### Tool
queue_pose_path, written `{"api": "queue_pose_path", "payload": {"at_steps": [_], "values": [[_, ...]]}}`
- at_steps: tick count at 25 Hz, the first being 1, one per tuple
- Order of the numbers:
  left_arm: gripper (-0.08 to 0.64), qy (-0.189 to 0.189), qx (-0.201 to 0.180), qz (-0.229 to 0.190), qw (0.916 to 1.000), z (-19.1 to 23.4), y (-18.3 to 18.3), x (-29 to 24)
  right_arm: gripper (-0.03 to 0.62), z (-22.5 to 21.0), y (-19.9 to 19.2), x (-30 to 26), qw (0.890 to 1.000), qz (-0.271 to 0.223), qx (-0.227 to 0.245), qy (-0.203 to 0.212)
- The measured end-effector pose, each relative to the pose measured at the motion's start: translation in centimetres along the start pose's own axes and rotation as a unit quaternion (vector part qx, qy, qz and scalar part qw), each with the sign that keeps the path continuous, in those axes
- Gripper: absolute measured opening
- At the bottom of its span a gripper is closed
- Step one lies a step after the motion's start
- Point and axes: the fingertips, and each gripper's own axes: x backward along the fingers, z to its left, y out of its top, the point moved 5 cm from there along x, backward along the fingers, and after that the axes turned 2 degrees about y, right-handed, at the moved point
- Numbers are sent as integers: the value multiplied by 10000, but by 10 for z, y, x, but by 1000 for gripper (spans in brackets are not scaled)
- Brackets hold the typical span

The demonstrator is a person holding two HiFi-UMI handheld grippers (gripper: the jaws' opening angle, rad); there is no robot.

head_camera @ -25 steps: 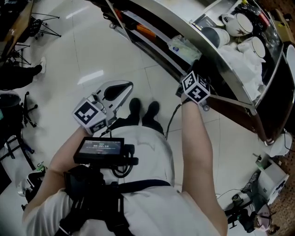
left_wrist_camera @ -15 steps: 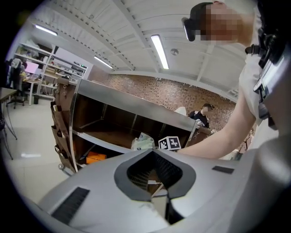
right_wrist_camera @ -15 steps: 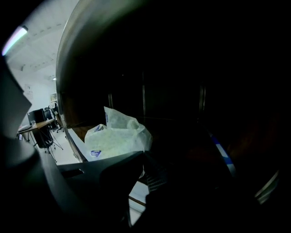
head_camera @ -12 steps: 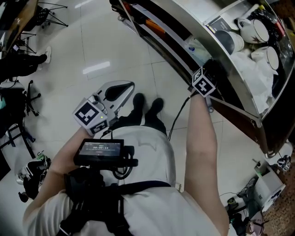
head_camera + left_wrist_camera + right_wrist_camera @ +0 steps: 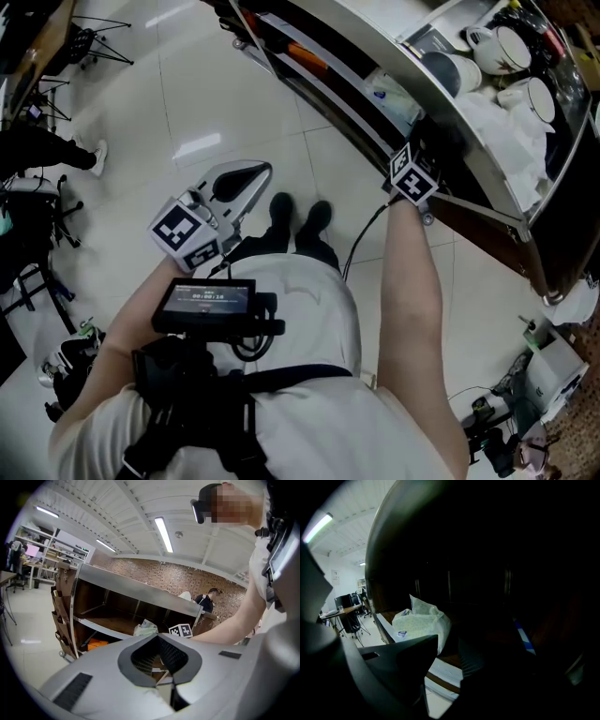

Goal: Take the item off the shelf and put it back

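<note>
The item, a pale plastic bag [image 5: 389, 94] [image 5: 422, 623], lies on the middle shelf of a metal cart [image 5: 487, 211]. My right gripper [image 5: 449, 646] reaches into that dark shelf bay; in the head view only its marker cube [image 5: 412, 176] shows. Its jaws have just been opening and stand open. Nothing is between them, and the bag rests just beyond the left jaw. My left gripper [image 5: 262, 171] [image 5: 157, 635] hangs shut and empty over the floor, left of the cart. The bag [image 5: 146, 629] also shows in the left gripper view.
Cups [image 5: 502, 47], a bowl [image 5: 439, 70] and a white cloth [image 5: 497, 122] crowd the cart's top. An orange thing [image 5: 309, 58] lies on the lower shelf. The person's shoes [image 5: 295, 216] stand by the cart. Chairs [image 5: 37, 202] are at left, and gear [image 5: 539, 375] lies at lower right.
The right hand has pushed further in under the cart's top, its marker cube now closer to the shelf edge. The left gripper has stayed put.
</note>
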Motion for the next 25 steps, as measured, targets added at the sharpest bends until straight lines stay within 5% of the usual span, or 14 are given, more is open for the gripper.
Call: {"api": "queue_pose_path", "payload": {"at_steps": [4, 10, 17, 25], "values": [[6, -51, -10, -116, 9999, 4, 8, -5, 142, 9, 11, 25, 9991, -209, -98, 367], [6, -200, -101, -198, 9996, 3, 14, -6, 7, 40, 21, 78, 9946, -370, -45, 966], [6, -403, -256, -318, 9984, -7, 22, -4, 3, 97, 41, 143, 9747, -560, -186, 2156], [6, -539, -447, -370, 9969, -22, 33, 2, 2, 121, 80, 203, 9544, -894, -131, 2847]]}}
